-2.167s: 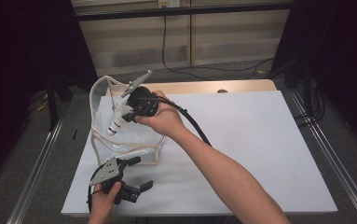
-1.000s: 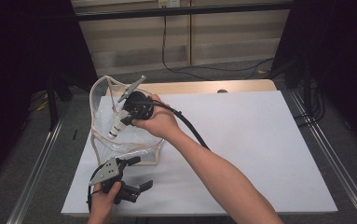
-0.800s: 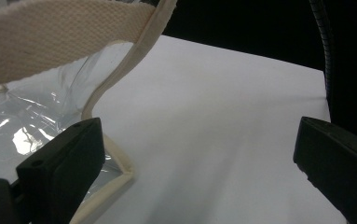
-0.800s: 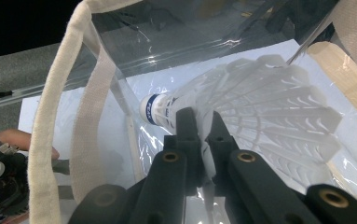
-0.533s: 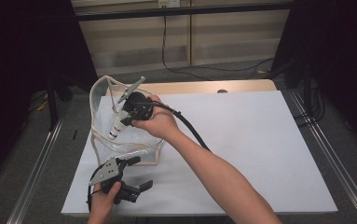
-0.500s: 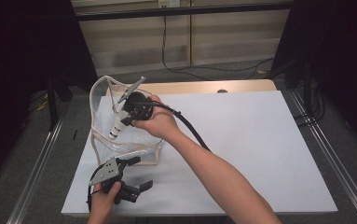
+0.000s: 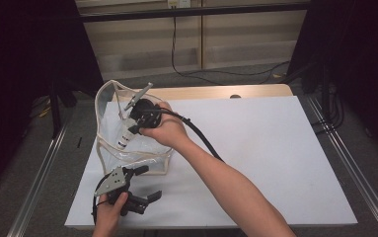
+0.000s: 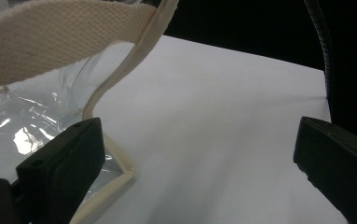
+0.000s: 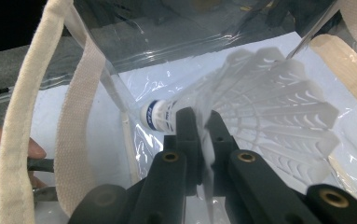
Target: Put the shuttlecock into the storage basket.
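Pinching a white shuttlecock (image 9: pixel 260 107) by its feathers, the right gripper (image 7: pixel 136 117) has its jaws clamped tight and holds it inside the clear bag (image 7: pixel 108 98), toward ten o'clock on the white surface (image 7: pixel 275 143). Down at seven o'clock, the left gripper (image 7: pixel 144 185) sits just beside the bag's corner, jaws wide apart with nothing between them.

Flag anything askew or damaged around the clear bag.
Nothing looks damaged. The shuttlecock hangs tilted, cork downward, inside the clear bag, pinched by its feather skirt in the right gripper.
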Tool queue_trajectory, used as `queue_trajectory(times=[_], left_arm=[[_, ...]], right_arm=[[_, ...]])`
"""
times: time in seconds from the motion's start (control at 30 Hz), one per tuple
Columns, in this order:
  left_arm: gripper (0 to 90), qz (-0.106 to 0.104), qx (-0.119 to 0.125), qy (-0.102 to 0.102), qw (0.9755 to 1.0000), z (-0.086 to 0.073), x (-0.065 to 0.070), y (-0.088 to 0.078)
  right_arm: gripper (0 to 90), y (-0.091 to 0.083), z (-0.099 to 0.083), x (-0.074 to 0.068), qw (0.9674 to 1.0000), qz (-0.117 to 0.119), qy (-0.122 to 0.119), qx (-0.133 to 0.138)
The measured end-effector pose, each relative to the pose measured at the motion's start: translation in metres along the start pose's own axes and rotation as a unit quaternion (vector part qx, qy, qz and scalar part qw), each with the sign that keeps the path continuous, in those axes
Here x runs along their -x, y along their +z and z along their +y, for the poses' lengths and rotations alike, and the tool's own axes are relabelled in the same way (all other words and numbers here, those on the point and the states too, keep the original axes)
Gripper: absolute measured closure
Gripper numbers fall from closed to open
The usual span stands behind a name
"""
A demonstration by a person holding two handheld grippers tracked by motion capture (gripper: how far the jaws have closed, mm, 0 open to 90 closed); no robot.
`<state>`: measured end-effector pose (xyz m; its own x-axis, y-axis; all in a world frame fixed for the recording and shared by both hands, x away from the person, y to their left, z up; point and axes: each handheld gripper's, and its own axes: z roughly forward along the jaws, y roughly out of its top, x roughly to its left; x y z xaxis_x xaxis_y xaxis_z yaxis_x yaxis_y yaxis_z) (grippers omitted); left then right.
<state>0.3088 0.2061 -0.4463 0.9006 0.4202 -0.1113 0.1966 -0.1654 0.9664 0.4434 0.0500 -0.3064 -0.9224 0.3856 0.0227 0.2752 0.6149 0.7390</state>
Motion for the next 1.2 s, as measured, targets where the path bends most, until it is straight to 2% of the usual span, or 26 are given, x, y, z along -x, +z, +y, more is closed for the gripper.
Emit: queue_trajectory(times=[1.2], left_arm=[[2.2,0.001,-0.001,0.001,1.0,0.0001,-0.0005,-0.0006]], right_arm=[[88.2,0.0072,-0.0027,0.0015,0.9998,-0.001,-0.002,-0.021]])
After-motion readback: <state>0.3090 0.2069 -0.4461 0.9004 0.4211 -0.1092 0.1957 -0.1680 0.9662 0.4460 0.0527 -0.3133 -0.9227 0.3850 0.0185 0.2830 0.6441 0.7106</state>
